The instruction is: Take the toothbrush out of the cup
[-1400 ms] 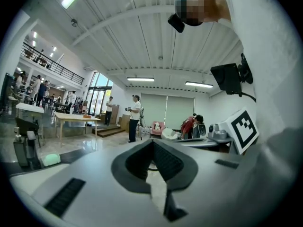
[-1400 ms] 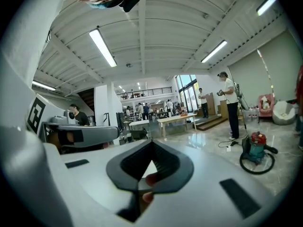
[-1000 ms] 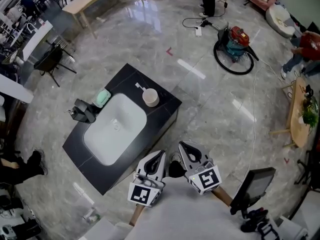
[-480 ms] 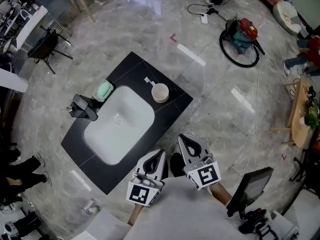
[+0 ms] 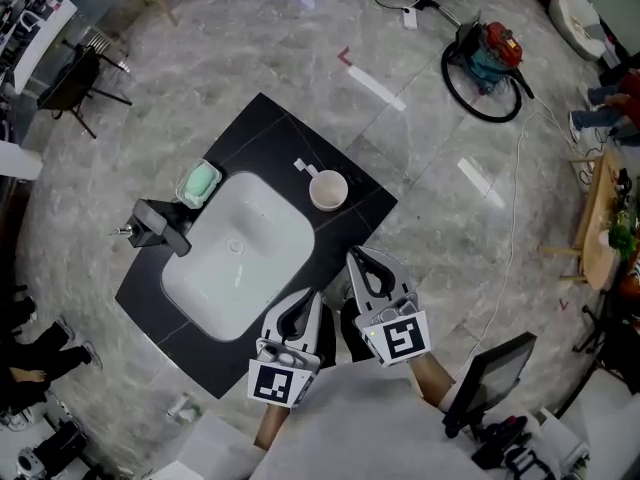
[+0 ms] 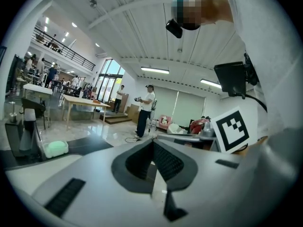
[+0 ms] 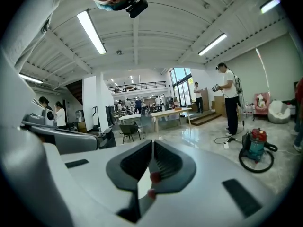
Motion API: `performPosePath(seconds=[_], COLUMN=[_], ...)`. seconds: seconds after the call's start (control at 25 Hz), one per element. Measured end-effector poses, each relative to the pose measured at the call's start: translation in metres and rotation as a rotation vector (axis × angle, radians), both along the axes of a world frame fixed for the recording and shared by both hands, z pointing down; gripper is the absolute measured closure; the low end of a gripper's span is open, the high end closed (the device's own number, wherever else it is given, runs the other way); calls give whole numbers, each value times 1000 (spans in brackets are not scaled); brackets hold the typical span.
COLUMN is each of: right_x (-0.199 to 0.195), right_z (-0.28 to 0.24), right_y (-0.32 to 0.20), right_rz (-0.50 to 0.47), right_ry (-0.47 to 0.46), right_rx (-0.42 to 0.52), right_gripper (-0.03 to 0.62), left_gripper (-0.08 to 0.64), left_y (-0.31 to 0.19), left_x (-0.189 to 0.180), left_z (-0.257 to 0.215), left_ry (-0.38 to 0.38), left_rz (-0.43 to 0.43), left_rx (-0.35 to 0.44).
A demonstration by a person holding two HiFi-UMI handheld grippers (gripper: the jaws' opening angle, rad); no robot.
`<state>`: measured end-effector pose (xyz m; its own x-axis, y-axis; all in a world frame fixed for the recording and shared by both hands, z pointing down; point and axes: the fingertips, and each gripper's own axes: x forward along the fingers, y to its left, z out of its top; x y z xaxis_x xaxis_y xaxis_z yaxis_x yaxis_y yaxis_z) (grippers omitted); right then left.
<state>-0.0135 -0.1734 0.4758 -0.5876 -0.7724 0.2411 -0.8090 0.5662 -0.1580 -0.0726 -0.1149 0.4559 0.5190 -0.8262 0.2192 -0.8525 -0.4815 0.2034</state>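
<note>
Toothbrush: a thin white piece (image 5: 303, 166) juts past the cup's far-left rim. It is too small to be sure, but I take it for the toothbrush, still in the cup.
Cup: the cup (image 5: 328, 190) stands upright on the black counter (image 5: 268, 128), close to its right corner.
Sink: the white basin (image 5: 235, 258) lies just left of the cup and nearer the person.
Soap: a green bar (image 5: 198, 182) sits well left of the cup, at the basin's far corner.
Faucet: the black faucet (image 5: 150, 226) stands farther left of the cup than the soap does.
Right gripper: the right gripper (image 5: 358, 259) is near the cup on the person's side, with its tip over the counter's edge. Its jaws are pressed together with nothing between them.
Left gripper: the left gripper (image 5: 311, 300) is farther from the cup, beside the right one and over the counter's near edge by the basin. Its jaws are also closed and empty.
Change: a second ago both grippers hung over the floor, clear of the counter. Now they overlap its near edge and the cup lies closer to them. The jaws are as closed as before.
Meaning: this looks like the approach, with nothing grasped yet. The right gripper seems better placed, and it must open before it can take the toothbrush.
Risk: a sideways pull on the toothbrush could tip the cup.
</note>
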Motion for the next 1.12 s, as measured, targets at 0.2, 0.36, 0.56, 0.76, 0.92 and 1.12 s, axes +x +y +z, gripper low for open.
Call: performPosePath(seconds=[0.2, 0.36, 0.56, 0.76, 0.92, 1.12], right_x=[-11, -24, -39, -45, -51, -56], right_z=[20, 24, 38, 55, 63, 83], right_y=[-24, -49, -75, -97, -117, -130], right_rz=[29, 58, 81, 112, 129, 127], right_ry=[23, 11, 43, 106, 136, 207], right_rx=[-27, 22, 30, -27, -39, -75], right_gripper=[586, 584, 537, 492, 461, 454], left_gripper=[556, 557, 556, 555, 557, 557], left_y=[-26, -37, -36, -38, -39, -37], left_x=[-12, -24, -31, -30, -33, -36], left_z=[4, 10, 13, 10, 6, 6], left_ry=[27, 55, 14, 52, 55, 23], left_rz=[-12, -52, -22, -43, -54, -44], left_rx=[-6, -50, -18, -49, -51, -27])
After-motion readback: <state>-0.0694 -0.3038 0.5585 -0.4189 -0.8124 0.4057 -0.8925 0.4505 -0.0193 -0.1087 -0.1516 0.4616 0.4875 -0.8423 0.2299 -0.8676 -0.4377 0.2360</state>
